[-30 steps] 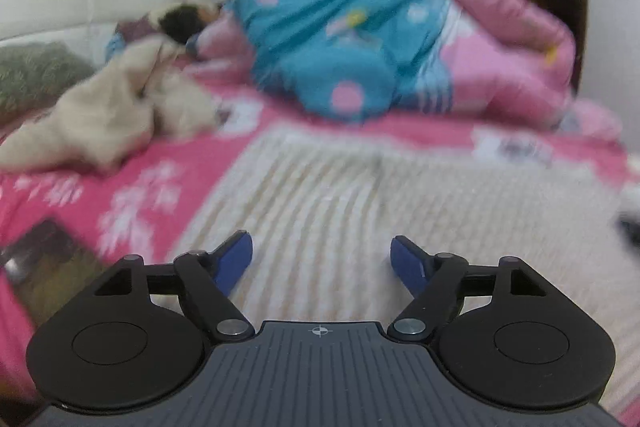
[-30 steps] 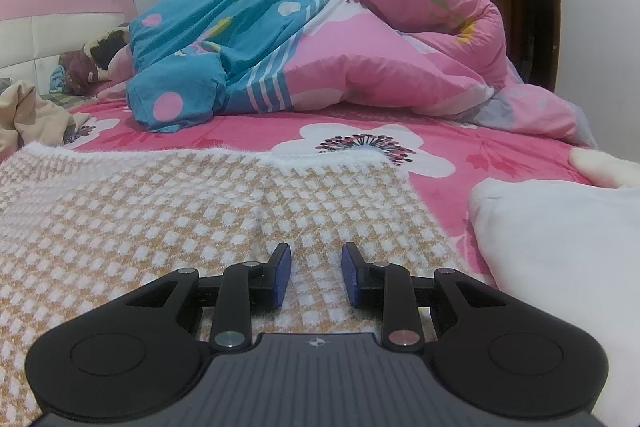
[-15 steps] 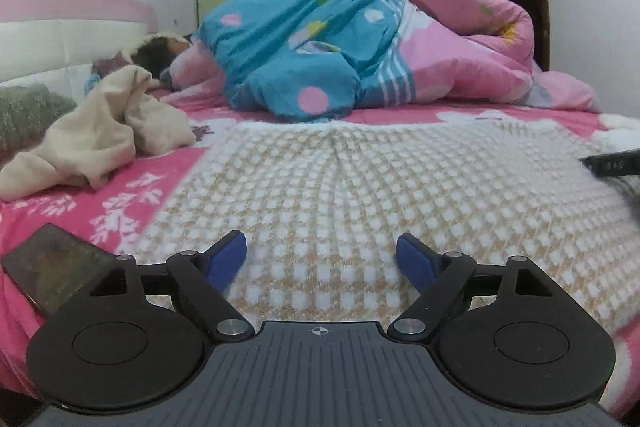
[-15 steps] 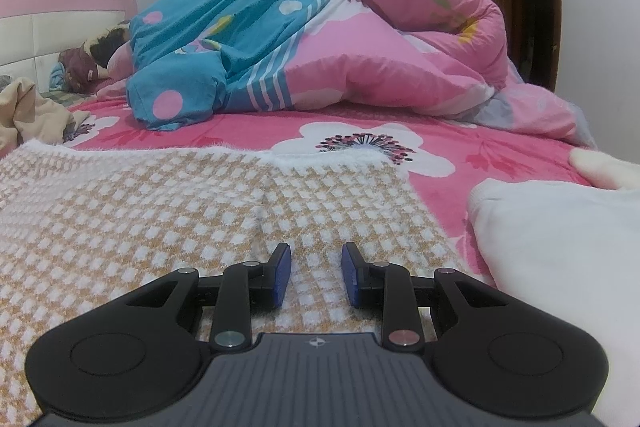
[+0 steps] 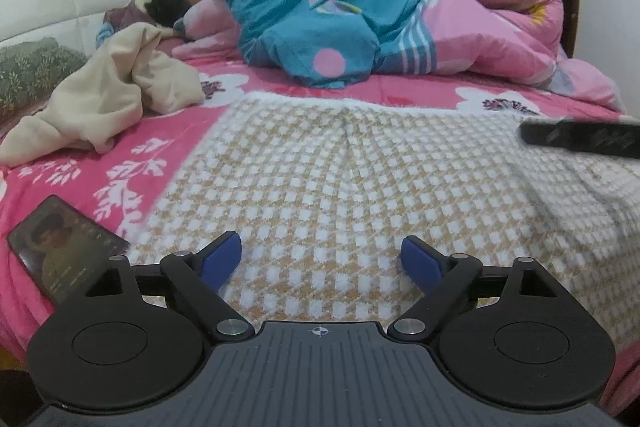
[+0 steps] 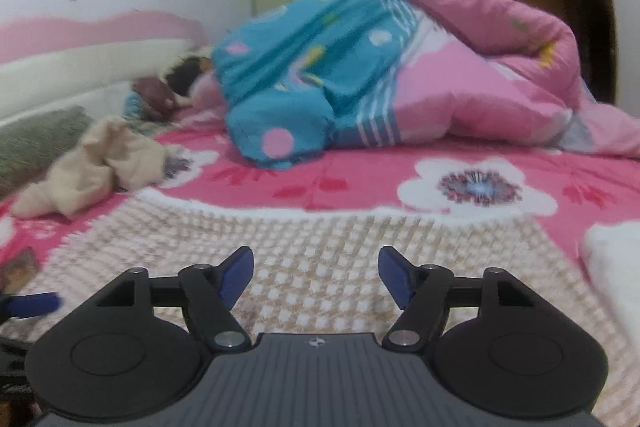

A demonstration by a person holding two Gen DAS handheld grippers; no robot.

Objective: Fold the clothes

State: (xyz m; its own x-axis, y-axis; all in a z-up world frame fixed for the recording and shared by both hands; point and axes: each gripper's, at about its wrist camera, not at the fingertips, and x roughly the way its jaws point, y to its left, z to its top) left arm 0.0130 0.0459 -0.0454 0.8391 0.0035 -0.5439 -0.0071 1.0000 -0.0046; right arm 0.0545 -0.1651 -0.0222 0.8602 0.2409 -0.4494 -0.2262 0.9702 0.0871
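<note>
Left gripper (image 5: 321, 259): jaws wide apart, empty, over checked garment (image 5: 360, 187) | right gripper (image 6: 316, 273): jaws wide apart, empty, over same garment | phone (image 5: 60, 259) just beside garment.

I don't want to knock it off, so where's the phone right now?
In the left wrist view, the phone lies on the pink bedsheet at the lower left, beside the checkered garment's left edge and just outside the left gripper.

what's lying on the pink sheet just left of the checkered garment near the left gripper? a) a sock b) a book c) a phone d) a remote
C: a dark phone with a lit screen lies on the pink sheet, beside the left edge of the checkered garment, near the left gripper.
</note>
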